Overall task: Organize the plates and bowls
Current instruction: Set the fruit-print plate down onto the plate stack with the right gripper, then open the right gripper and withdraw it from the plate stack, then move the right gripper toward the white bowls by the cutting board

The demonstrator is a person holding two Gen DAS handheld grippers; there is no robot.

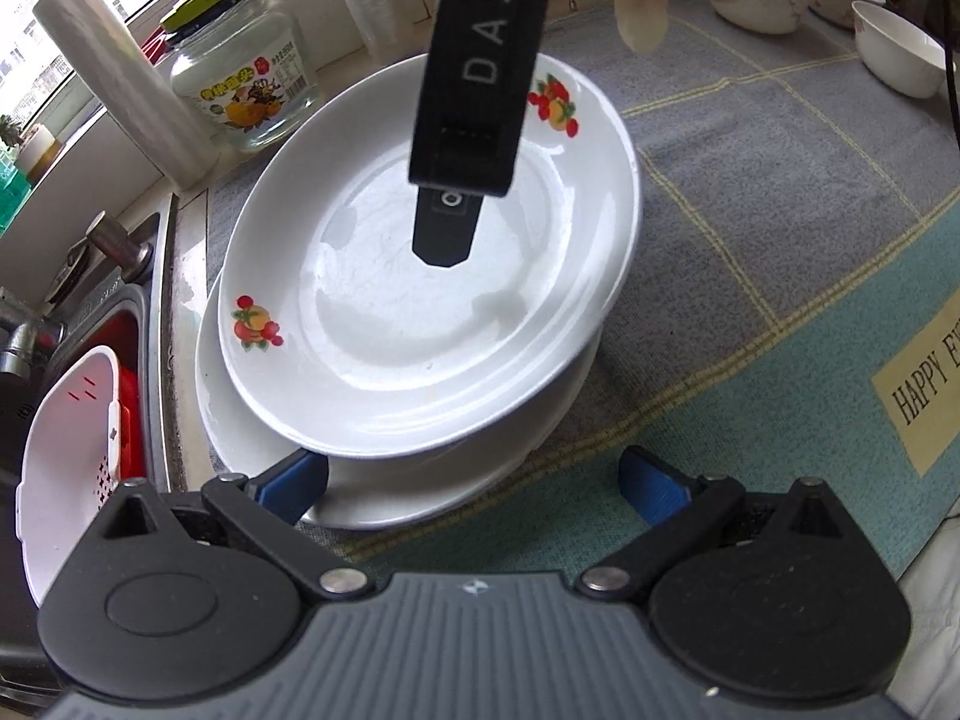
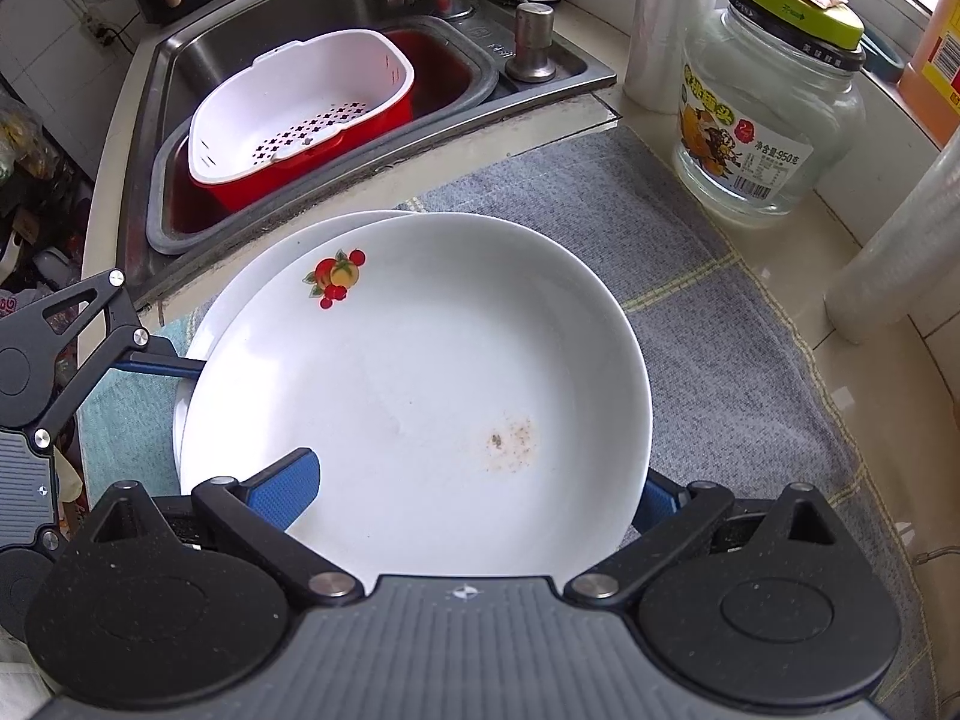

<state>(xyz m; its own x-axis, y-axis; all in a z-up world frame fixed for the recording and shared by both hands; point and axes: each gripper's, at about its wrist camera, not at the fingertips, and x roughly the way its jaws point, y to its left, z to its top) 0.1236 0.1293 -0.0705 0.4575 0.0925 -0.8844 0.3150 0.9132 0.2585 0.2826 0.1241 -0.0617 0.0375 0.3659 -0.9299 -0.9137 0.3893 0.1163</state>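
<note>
While we read the upper plate [image 1: 420, 300] as the thing in play, what the next move turns on is how squarely it sits over the lower plate [image 1: 384, 498]. In the left wrist view it fills the middle of the frame, tipped and shifted toward the upper right of the plate beneath, whose rim shows only along the lower left.

Our right tool [image 2: 474, 498] is the nearer one: in the right wrist view the upper plate's near edge lies between its blue pads [image 2: 282, 495], one over the rim at lower left, the other just peeping out under the rim at lower right. The jaws look spread about as wide as the plate edge; whether they are pressing it we cannot tell.

Our left tool [image 1: 474, 486] stands apart, gripping nothing, its left pad [image 1: 294, 480] just beside the lower plate's rim at the bottom of the frame. Both plates rest on the checked cloth [image 1: 750, 210] covering the surface, with the sink [image 2: 252, 36] toward the upper left of the right wrist view and spare bowls [image 1: 894, 48] at the upper right of the left one.
</note>
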